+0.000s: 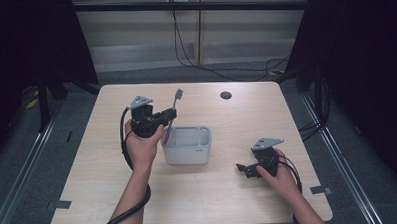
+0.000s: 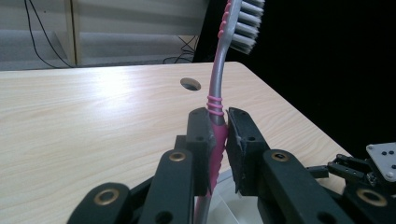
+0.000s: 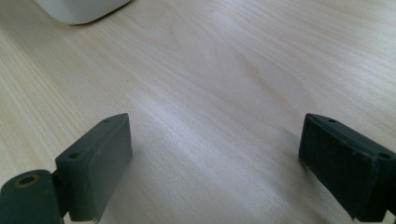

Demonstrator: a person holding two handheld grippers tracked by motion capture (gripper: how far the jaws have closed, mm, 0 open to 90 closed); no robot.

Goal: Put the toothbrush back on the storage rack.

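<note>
- The left gripper (image 2: 219,140) has its two black jaws clamped on the pink-and-grey handle of a toothbrush (image 2: 218,100), pads pressed against it from both sides.
- The toothbrush stands nearly upright, bristle head at the top and tilted a little away from the person; its lower end reaches down to the left end of the white holder (image 1: 186,145).
- In the high view the left gripper (image 1: 170,114) lies roughly level, jaws pointing right, just above the holder's left rim.
- The left hand (image 1: 141,144) wraps the gripper body from below, forearm rising from the table's near edge, cable looping beside it.
- The right gripper (image 3: 212,163) has its jaws spread wide with only bare table (image 3: 224,84) between them.
- In the high view the right gripper (image 1: 244,169) sits low over the table, right of the holder and well apart from it, jaws pointing left.
- The right hand (image 1: 279,176) grips it from behind.
</note>
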